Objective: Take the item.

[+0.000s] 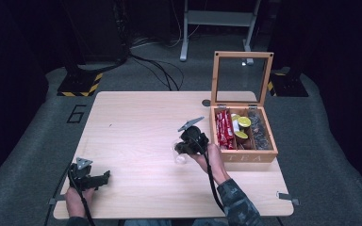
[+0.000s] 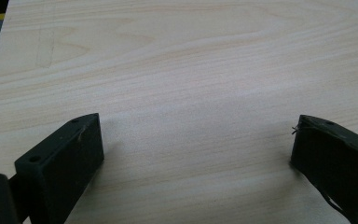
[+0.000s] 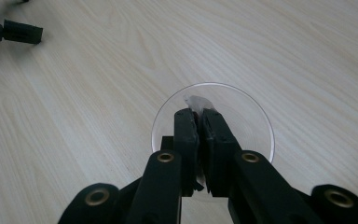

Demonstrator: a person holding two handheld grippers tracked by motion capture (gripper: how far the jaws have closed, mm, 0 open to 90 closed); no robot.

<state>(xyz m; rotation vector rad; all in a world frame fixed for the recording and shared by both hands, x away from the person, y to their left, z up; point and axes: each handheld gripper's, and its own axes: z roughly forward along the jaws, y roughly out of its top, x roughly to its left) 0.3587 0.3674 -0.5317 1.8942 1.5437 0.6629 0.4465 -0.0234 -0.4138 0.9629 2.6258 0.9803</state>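
Observation:
My right gripper (image 3: 196,113) is shut on a small packet (image 3: 196,101); its clear wrapper edge sticks out past the jaw tips. The jaws point down into the mouth of a clear glass (image 3: 257,113) that stands on the table. In the high view the same gripper (image 1: 187,146) hangs over the glass (image 1: 179,156), just left of the wooden tea box (image 1: 245,156). My left gripper (image 1: 104,178) rests at the table's near left corner. Its jaws (image 2: 196,140) stand wide open over bare wood with nothing between them.
The tea box's lid (image 1: 242,77) stands upright, and inside lie red packets (image 1: 224,129), yellow-topped capsules (image 1: 243,122) and dark packets (image 1: 259,128). The wooden table (image 1: 136,117) spreads left of it. The left gripper (image 3: 15,31) appears far off in the right gripper view.

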